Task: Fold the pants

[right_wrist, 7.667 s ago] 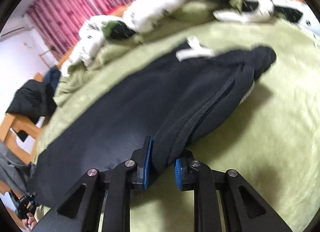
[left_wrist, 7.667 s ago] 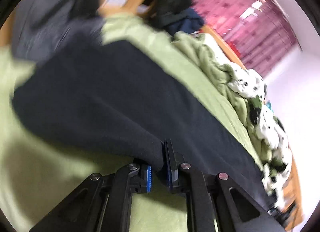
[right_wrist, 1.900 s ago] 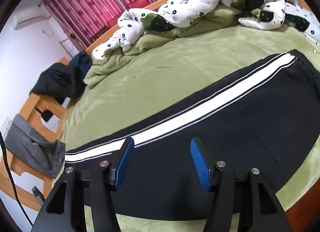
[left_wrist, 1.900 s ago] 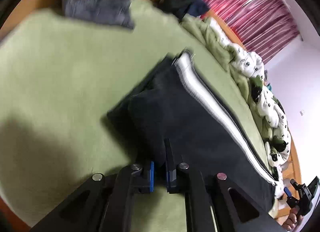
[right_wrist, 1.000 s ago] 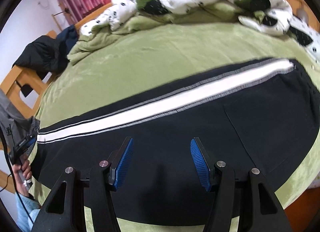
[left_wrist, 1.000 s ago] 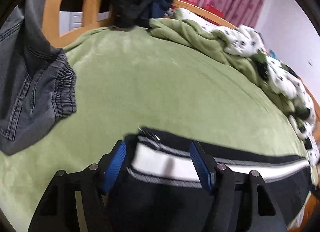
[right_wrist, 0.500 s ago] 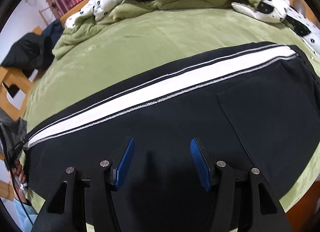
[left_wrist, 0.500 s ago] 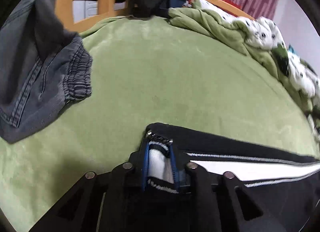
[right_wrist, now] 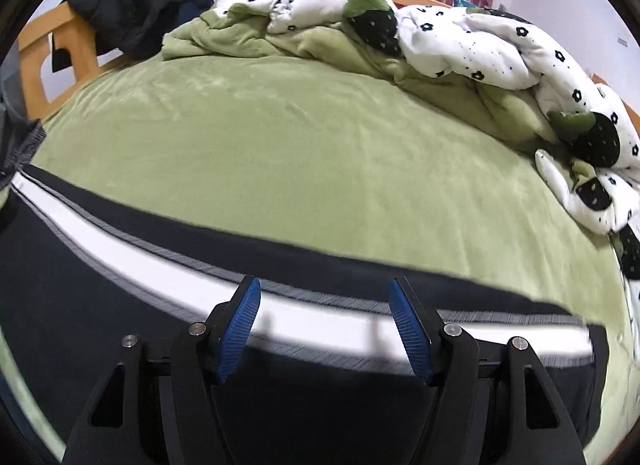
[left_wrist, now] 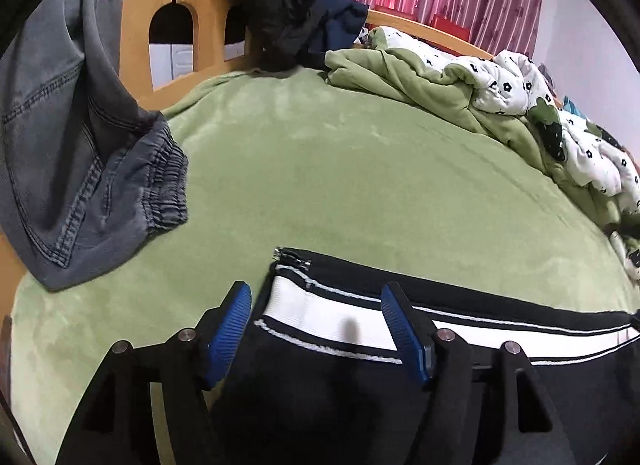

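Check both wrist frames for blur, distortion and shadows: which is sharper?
Left wrist view: sharp, with heavy fisheye bending of the green bed cover. Right wrist view: the black pants and their white stripe are motion-smeared; small gripper shadows fall on the stripe in both views.

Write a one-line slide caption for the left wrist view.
Open left tool straddling the white-striped cuff of black pants on a green bedspread, grey jeans alongside.

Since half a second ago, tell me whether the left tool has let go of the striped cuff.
Yes. The left tool has just opened: its blue pads stand apart on either side of the white-striped cuff of the black pants, no longer pinching it. The cuff lies on the green bedspread.
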A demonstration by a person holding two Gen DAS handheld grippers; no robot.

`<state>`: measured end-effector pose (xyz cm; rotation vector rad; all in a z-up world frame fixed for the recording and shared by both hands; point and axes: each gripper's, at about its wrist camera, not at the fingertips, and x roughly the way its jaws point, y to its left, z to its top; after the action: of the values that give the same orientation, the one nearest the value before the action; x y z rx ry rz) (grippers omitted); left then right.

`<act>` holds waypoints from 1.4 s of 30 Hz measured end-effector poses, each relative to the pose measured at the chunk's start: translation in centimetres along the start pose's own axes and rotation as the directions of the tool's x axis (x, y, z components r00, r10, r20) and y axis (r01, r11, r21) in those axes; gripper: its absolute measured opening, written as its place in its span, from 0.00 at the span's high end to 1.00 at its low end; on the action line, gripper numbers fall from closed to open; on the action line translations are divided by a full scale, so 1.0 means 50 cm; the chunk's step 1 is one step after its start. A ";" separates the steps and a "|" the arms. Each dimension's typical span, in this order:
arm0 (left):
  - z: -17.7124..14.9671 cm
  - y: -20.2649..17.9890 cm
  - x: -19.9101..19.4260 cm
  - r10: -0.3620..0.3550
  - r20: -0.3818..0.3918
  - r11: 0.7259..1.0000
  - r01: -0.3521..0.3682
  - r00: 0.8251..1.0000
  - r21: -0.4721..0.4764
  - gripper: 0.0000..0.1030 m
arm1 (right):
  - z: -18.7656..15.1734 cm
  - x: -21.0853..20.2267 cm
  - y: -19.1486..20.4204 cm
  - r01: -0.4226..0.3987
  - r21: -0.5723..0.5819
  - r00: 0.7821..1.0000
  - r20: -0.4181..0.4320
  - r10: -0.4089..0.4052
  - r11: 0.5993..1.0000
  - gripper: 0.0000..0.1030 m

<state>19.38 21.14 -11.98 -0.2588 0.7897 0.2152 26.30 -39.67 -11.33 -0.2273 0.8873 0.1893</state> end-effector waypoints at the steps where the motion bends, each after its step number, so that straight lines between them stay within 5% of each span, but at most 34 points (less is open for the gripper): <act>1: -0.003 0.001 0.000 0.001 0.002 1.000 -0.001 1.000 -0.005 0.36 | 0.004 0.018 -0.015 -0.018 0.000 1.000 -0.010 0.018 1.000 0.36; 6: -0.019 0.018 -0.003 0.003 0.008 0.998 -0.003 1.000 -0.060 0.36 | 0.006 0.113 -0.064 -0.146 -0.021 0.981 -0.135 0.141 0.989 0.39; 8: -0.025 0.031 -0.005 -0.009 0.008 0.995 0.010 1.000 -0.099 0.36 | 0.001 0.118 -0.053 -0.160 -0.076 0.979 -0.142 0.148 0.984 0.55; 9: -0.028 0.036 -0.006 -0.012 0.006 0.993 0.013 1.000 -0.114 0.36 | -0.002 0.115 -0.040 -0.206 -0.114 0.969 -0.162 0.187 0.972 0.85; 13: -0.038 0.054 -0.006 -0.017 -0.006 0.987 0.015 1.000 -0.162 0.36 | 0.010 0.078 -0.025 -0.150 -0.193 0.987 -0.090 0.135 0.970 0.95; 15: -0.037 0.059 -0.005 -0.019 -0.004 0.984 0.018 1.000 -0.178 0.36 | 0.026 0.056 -0.045 -0.164 -0.143 0.986 -0.015 0.164 0.976 0.95; 23: -0.041 0.034 0.037 0.011 -0.065 0.989 -0.021 0.998 -0.147 0.36 | 0.007 0.129 -0.022 -0.057 -0.061 0.998 -0.006 0.057 0.997 0.91; 26: -0.037 0.026 0.010 -0.024 -0.012 0.993 0.023 1.000 -0.113 0.35 | 0.011 0.085 -0.074 0.000 0.059 1.000 0.010 -0.001 0.998 0.81; 28: -0.035 0.018 0.008 -0.033 0.005 0.996 0.034 0.999 -0.084 0.31 | 0.008 0.057 -0.096 0.041 0.113 0.998 0.051 -0.047 0.993 0.65; 32: -0.043 0.013 0.082 0.070 -0.081 0.996 -0.074 0.994 -0.054 0.30 | -0.031 0.112 -0.134 0.105 0.153 0.992 -0.083 -0.093 0.983 0.62; 34: -0.048 0.027 0.113 0.066 -0.140 0.992 -0.080 0.988 -0.096 0.28 | -0.036 0.104 -0.121 0.143 0.159 0.989 -0.066 -0.134 0.977 0.64; 38: -0.038 0.053 0.046 0.007 -0.104 0.987 -0.024 0.995 -0.158 0.30 | -0.019 0.057 -0.101 0.151 0.232 0.987 -0.082 -0.135 0.961 0.64; 42: -0.037 0.055 -0.036 -0.021 -0.096 0.992 0.009 0.995 -0.125 0.30 | -0.002 -0.044 -0.031 0.126 0.277 0.992 -0.042 -0.119 0.952 0.61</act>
<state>16.11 23.01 -12.32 -0.3954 0.8720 0.2391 25.26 -41.31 -9.48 -0.0204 0.9101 -0.0559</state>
